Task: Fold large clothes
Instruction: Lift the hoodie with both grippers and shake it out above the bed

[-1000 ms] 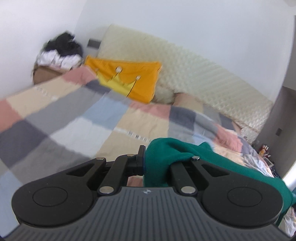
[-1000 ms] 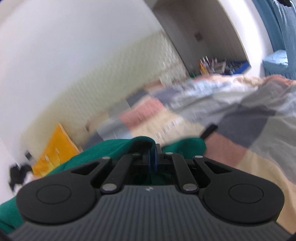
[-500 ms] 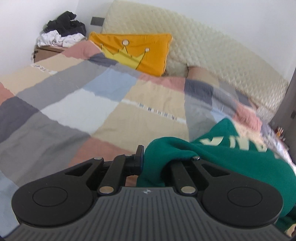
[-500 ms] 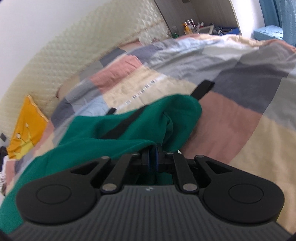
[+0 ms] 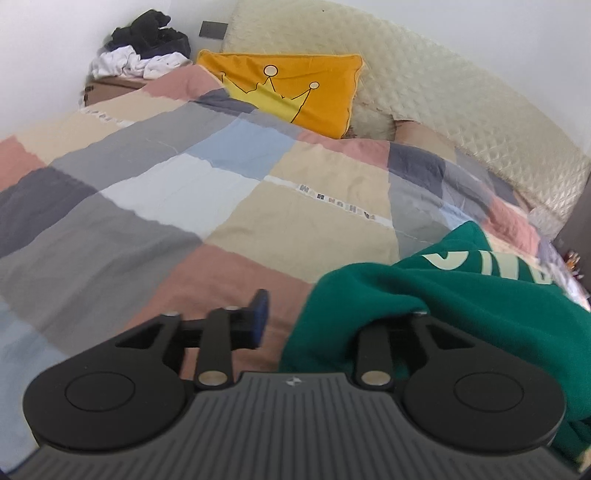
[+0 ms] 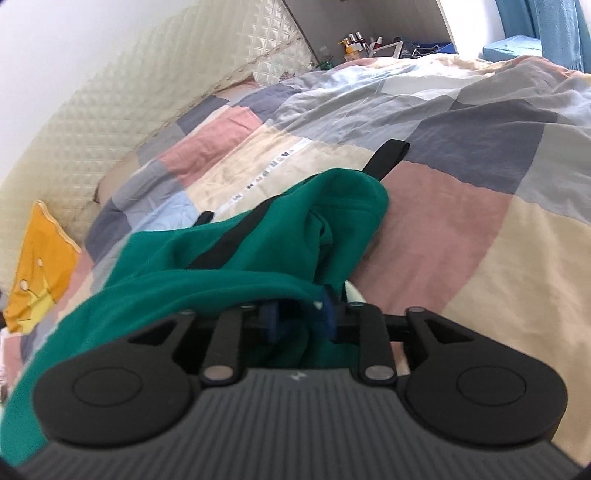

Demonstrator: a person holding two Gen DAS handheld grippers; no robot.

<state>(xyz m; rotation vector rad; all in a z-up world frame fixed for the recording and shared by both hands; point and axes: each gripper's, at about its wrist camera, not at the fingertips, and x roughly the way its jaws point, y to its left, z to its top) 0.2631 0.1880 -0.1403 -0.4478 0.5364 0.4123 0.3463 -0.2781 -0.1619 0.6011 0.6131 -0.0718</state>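
Note:
A green hoodie [image 5: 461,295] with pale lettering lies on the patchwork bed cover [image 5: 184,206]. My left gripper [image 5: 332,317] is open; its left finger [image 5: 258,317] stands bare and the green cloth drapes over the right finger. In the right wrist view the hoodie [image 6: 240,258], with its hood and black drawstrings, lies bunched just ahead. My right gripper [image 6: 301,317] is open with green cloth loose between and over its fingers.
An orange crown pillow [image 5: 291,88] leans on the cream quilted headboard [image 5: 443,96]. A pile of black and white clothes [image 5: 144,48] sits at the far left corner. Bottles on a shelf [image 6: 354,40] and blue curtains [image 6: 546,26] lie beyond the bed.
Both grippers have opened and let go of the green hoodie, which has dropped onto the bed cover. Both grippers came down closer to the bed.

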